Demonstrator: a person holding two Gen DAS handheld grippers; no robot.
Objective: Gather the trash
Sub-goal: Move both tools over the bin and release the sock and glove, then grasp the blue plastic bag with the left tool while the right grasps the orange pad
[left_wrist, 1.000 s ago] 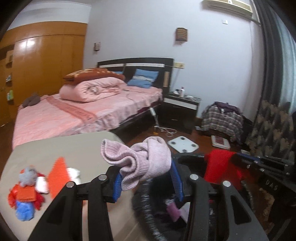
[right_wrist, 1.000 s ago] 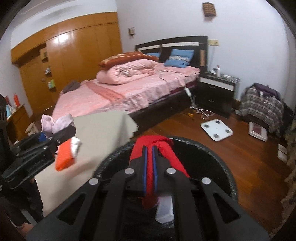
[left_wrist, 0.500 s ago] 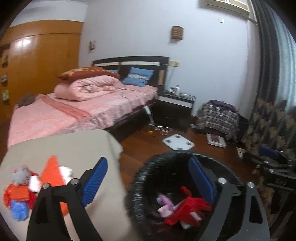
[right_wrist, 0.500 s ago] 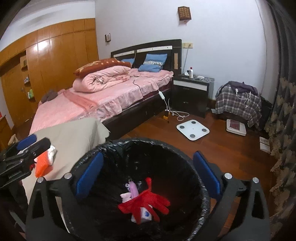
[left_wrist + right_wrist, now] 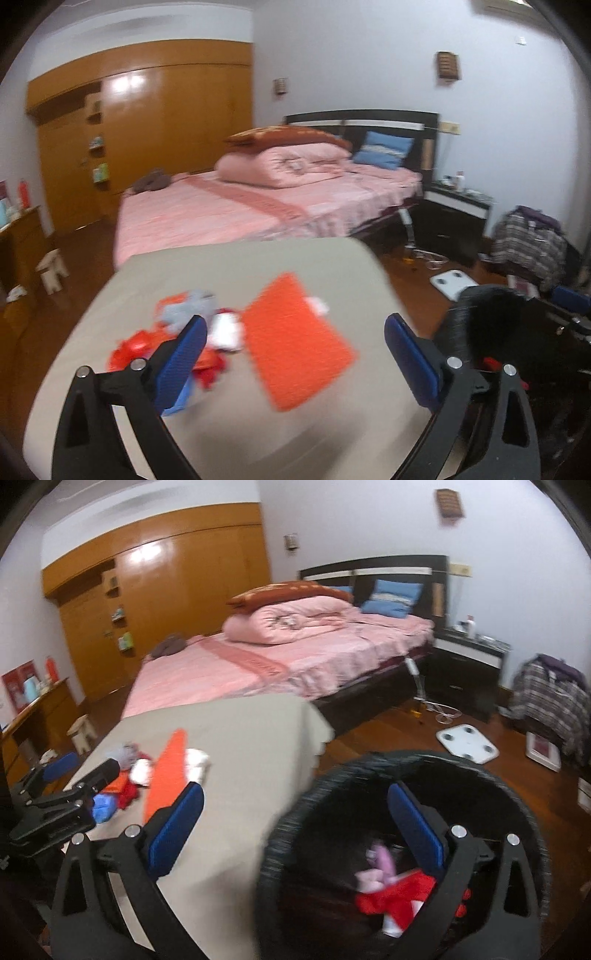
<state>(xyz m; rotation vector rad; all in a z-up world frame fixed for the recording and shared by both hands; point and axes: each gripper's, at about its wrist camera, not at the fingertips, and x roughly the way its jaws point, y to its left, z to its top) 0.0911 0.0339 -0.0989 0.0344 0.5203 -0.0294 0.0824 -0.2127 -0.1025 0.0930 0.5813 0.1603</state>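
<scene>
I'm seeing the left gripper (image 5: pixel 293 334) tilting down over the table (image 5: pixel 229 266), jaws spread, just opened further, nothing between. The right gripper (image 5: pixel 295 808) is angling down at the bin (image 5: pixel 295 834) edge, spread and empty.

Each camera sits on a gripper and looks forward and a bit down between its two blue fingers. The left view is close over the desk (image 5: pixel 229 435) and its orange mat (image 5: pixel 295 347). The right view looks down into the black bin (image 5: pixel 517 812). Both see the desk, the bin and the pink bed (image 5: pixel 258 210).
</scene>
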